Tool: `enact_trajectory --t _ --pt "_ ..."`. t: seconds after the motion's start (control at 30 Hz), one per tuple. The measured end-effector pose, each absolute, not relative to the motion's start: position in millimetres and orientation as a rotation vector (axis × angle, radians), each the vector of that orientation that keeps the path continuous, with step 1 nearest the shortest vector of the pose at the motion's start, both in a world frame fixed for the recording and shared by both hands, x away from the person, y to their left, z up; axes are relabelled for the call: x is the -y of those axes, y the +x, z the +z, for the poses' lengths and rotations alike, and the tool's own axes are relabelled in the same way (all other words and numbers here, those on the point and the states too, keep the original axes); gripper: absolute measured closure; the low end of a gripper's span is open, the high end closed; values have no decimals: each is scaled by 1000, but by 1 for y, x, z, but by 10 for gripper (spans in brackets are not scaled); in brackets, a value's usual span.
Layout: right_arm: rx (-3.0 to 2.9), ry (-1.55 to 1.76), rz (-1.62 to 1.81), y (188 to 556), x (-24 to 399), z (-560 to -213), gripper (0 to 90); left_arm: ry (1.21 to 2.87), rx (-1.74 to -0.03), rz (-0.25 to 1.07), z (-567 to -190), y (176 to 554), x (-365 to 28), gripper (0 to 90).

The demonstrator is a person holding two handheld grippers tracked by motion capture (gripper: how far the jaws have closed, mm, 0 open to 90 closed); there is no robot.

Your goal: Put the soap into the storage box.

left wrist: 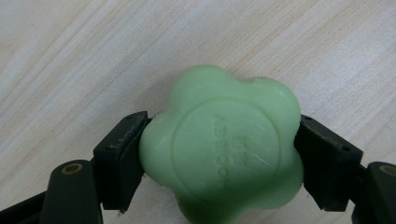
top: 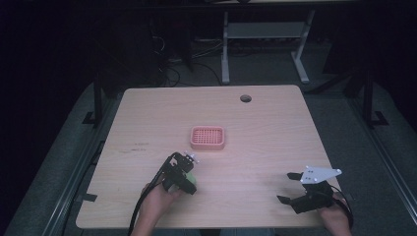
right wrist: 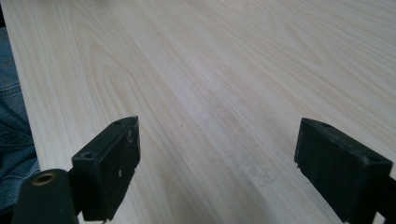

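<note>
Now my left gripper (left wrist: 219, 154) pinches the green soap (left wrist: 222, 144) just above the table (top: 255, 123); my right gripper (right wrist: 217, 168) hangs open. Next, probably, I carry it to the pink dish (top: 208, 138).

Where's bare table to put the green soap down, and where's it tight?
Bare wood runs all around the pink slotted tray: the far strip up to the round cable hole, both side margins, and the near middle between the left gripper, shut on the green flower-shaped soap, and the open right gripper. Only the tray's spot is taken.
</note>
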State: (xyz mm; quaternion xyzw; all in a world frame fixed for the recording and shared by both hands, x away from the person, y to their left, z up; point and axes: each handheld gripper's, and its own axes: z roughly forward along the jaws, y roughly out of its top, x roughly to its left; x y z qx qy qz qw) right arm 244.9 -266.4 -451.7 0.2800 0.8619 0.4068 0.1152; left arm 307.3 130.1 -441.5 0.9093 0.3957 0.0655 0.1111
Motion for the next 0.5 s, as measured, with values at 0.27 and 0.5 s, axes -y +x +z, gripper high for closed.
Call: enact_trajectory --t 0.27,0.5 --pt "-2525 826 1193 245 266 -451 138 2635 -1203 174 -442 308 -132 254" --pt "-2525 826 1193 245 266 -451 138 2646 -1208 152 -442 310 -131 261"
